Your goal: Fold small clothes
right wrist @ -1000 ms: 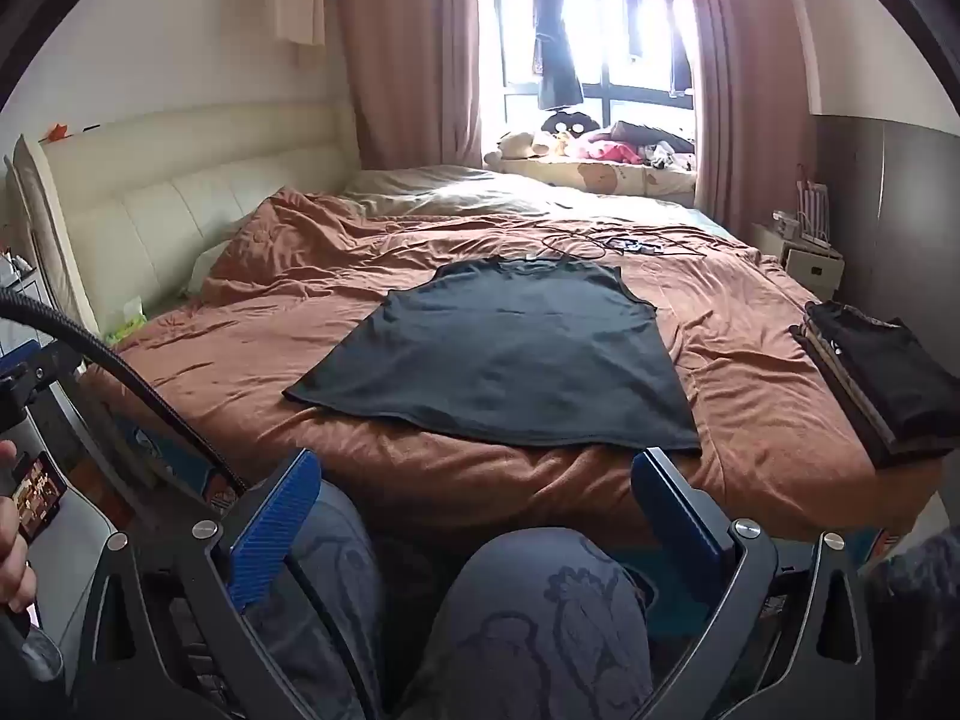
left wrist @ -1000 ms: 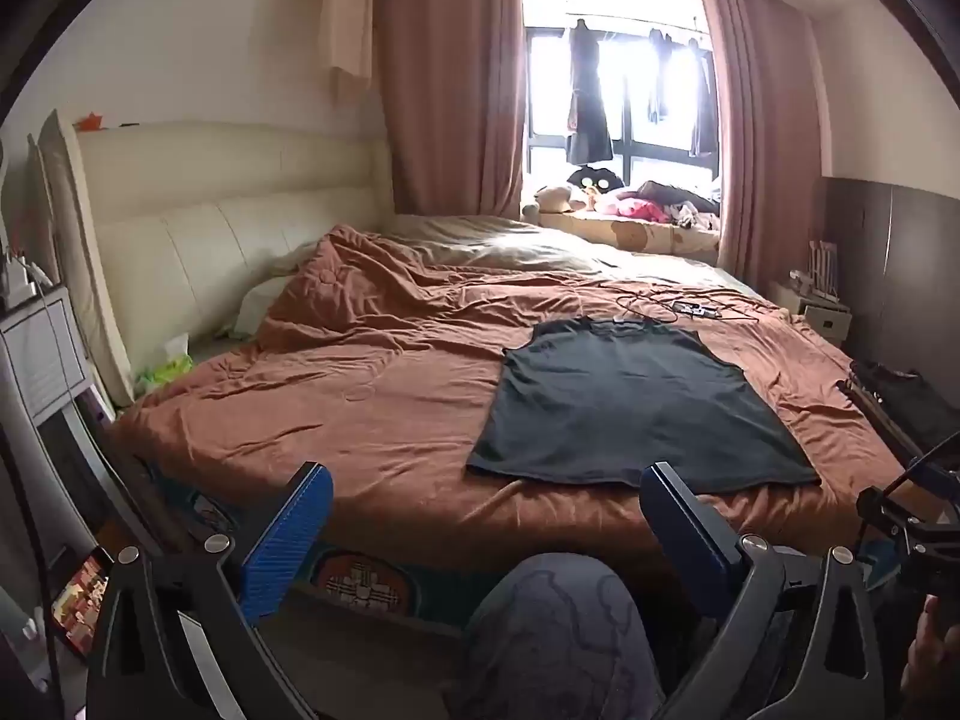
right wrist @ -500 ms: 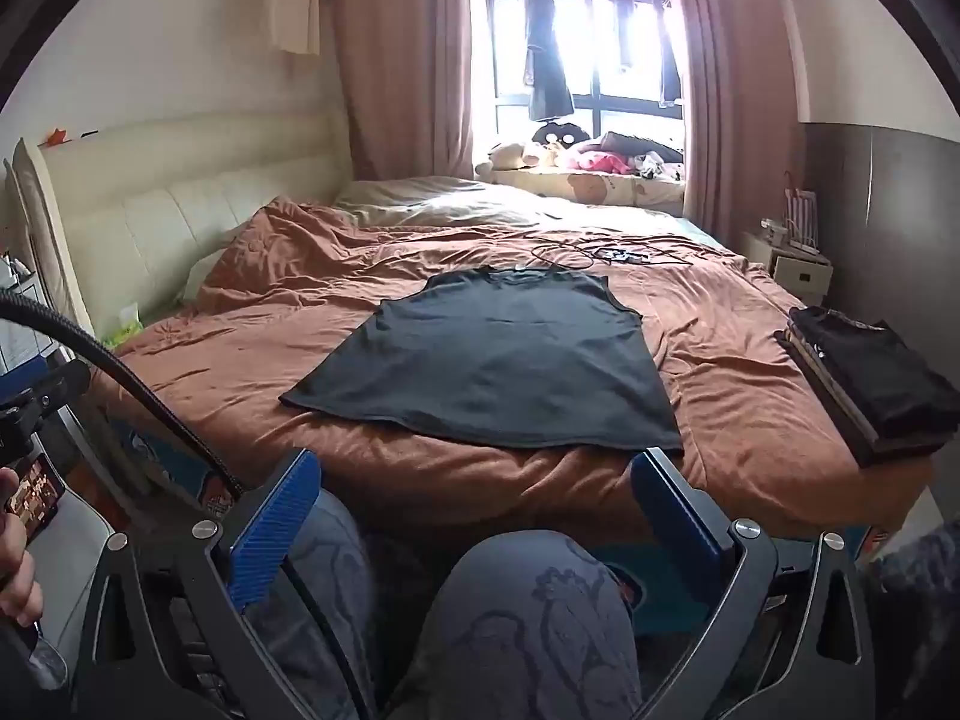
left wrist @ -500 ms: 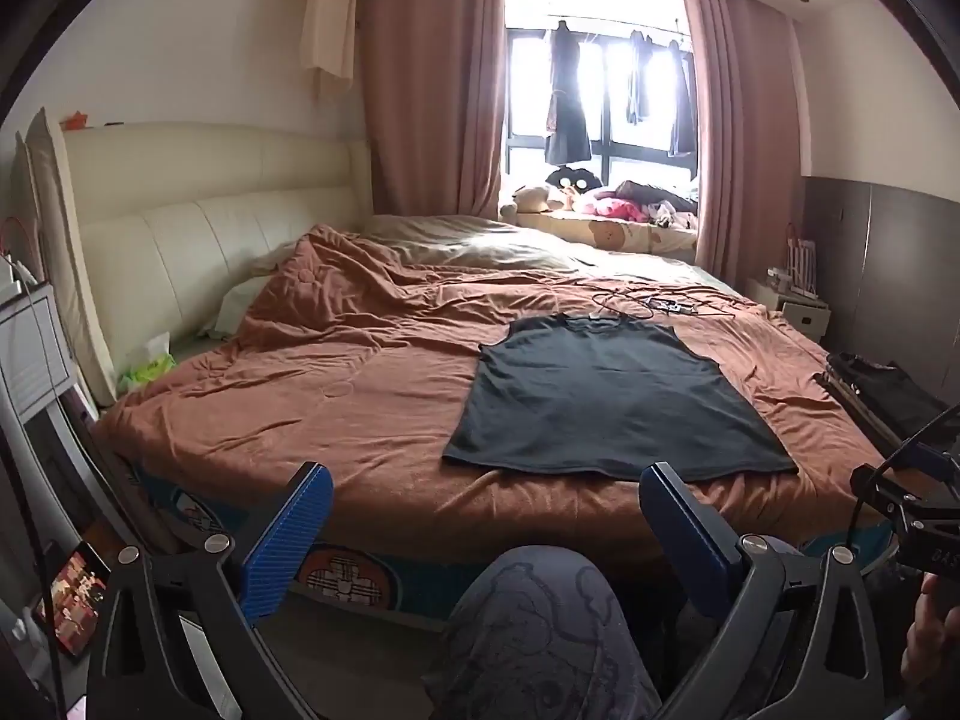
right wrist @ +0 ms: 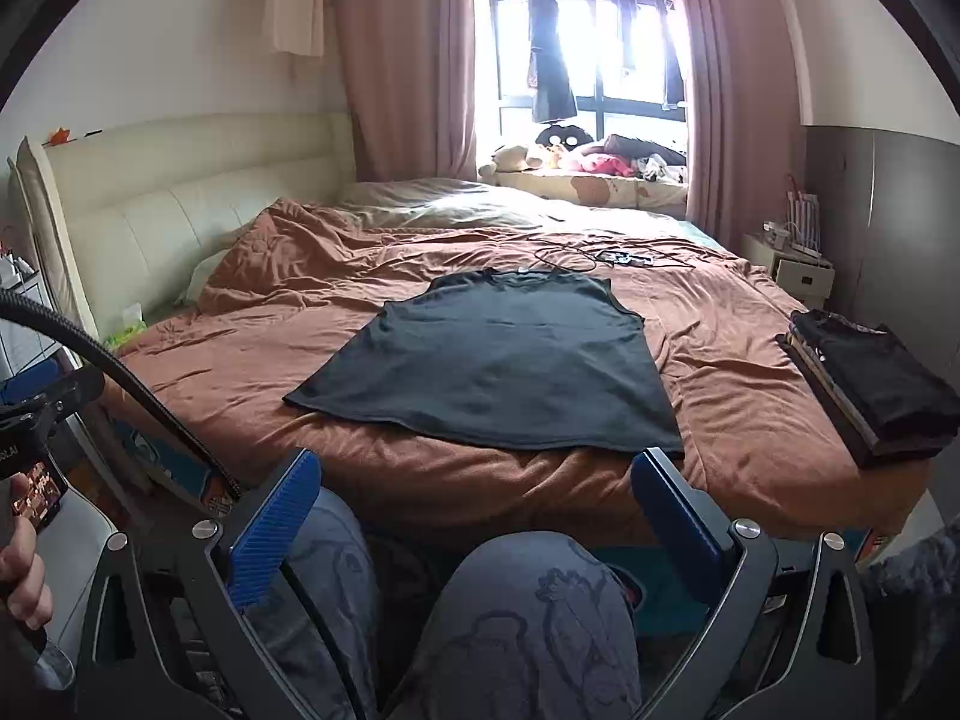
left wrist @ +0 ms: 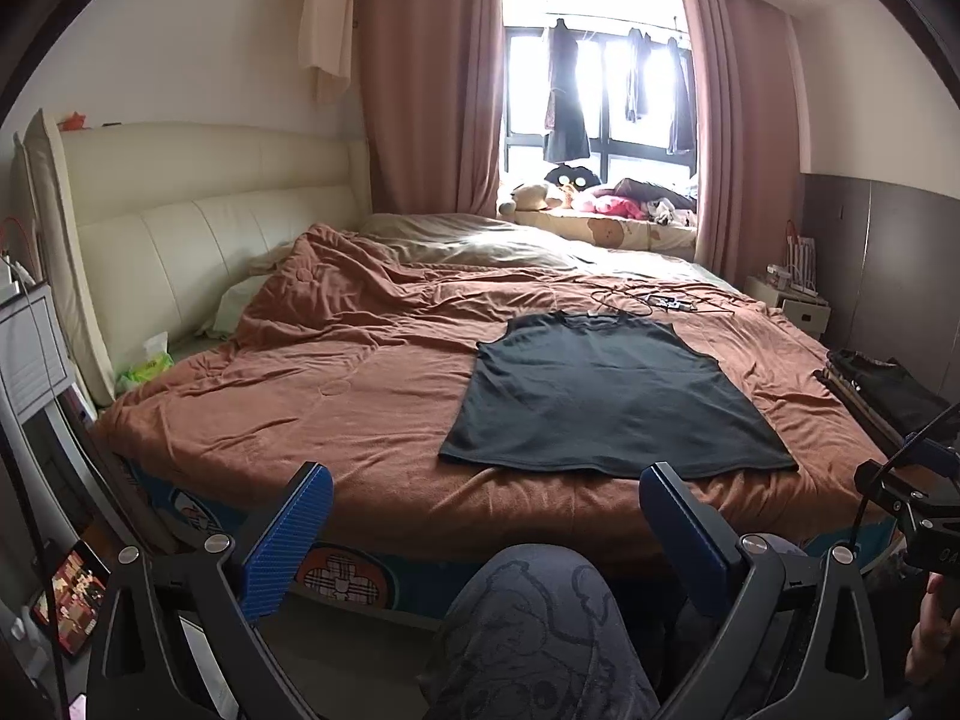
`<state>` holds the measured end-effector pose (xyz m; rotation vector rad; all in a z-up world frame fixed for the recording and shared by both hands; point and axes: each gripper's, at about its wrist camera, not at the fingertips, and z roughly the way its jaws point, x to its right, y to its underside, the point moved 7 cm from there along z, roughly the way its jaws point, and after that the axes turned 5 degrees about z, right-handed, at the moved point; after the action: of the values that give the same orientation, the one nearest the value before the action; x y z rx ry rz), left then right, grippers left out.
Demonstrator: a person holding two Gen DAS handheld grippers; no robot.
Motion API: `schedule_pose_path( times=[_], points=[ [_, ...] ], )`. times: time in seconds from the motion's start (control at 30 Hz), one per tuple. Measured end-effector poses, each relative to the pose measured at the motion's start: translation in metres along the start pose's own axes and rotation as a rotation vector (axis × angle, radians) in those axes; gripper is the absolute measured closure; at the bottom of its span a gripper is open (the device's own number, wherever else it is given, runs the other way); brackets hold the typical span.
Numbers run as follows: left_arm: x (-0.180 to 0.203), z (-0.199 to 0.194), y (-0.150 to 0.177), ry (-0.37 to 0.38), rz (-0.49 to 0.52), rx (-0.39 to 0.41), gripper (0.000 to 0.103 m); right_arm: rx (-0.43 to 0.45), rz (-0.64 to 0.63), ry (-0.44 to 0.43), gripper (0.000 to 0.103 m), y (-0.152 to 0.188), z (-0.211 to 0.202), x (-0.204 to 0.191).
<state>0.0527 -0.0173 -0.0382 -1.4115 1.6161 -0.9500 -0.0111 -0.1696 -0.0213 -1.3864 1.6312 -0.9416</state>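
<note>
Both grippers, the left gripper (left wrist: 486, 531) and the right gripper (right wrist: 477, 516), are spread wide and empty above patterned knees (right wrist: 534, 612). Beyond them, a black sleeveless top (left wrist: 606, 396) lies flat on the brown blanket (left wrist: 336, 378); what seems a folded dark stack (right wrist: 870, 384) sits at the bed's right edge.

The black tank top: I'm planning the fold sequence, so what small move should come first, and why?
Probably bring both grippers forward to the near hem. The black tank top lies spread flat on the brown bedspread, unfolded, while the left gripper and right gripper are open, empty and short of the bed, above the person's knees. The hem is the closest edge to grab.
</note>
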Motion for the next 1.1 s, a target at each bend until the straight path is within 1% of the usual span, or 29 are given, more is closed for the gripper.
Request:
schedule_pose_path(
  times=[0.33,0.47,0.7,0.87,1.1],
  points=[
    [0.0,0.0,0.002,0.003,0.0,-0.007,0.0,0.006,-0.004,0.003,0.0,0.0,-0.001,-0.002],
    [-0.006,-0.001,0.0,-0.013,-0.024,-0.005,0.0,0.005,-0.004,0.004,0.0,0.001,0.0,-0.001],
    [-0.014,0.001,0.003,-0.03,-0.063,-0.033,0.0,-0.004,0.001,0.002,0.0,0.001,0.001,0.0],
    [-0.012,-0.002,0.001,-0.033,-0.055,-0.018,0.0,0.002,0.0,0.006,0.0,0.002,0.001,0.001],
    [-0.005,0.0,0.0,-0.027,-0.017,-0.017,0.0,-0.001,0.0,0.007,0.0,0.003,0.003,0.0]
  ],
)
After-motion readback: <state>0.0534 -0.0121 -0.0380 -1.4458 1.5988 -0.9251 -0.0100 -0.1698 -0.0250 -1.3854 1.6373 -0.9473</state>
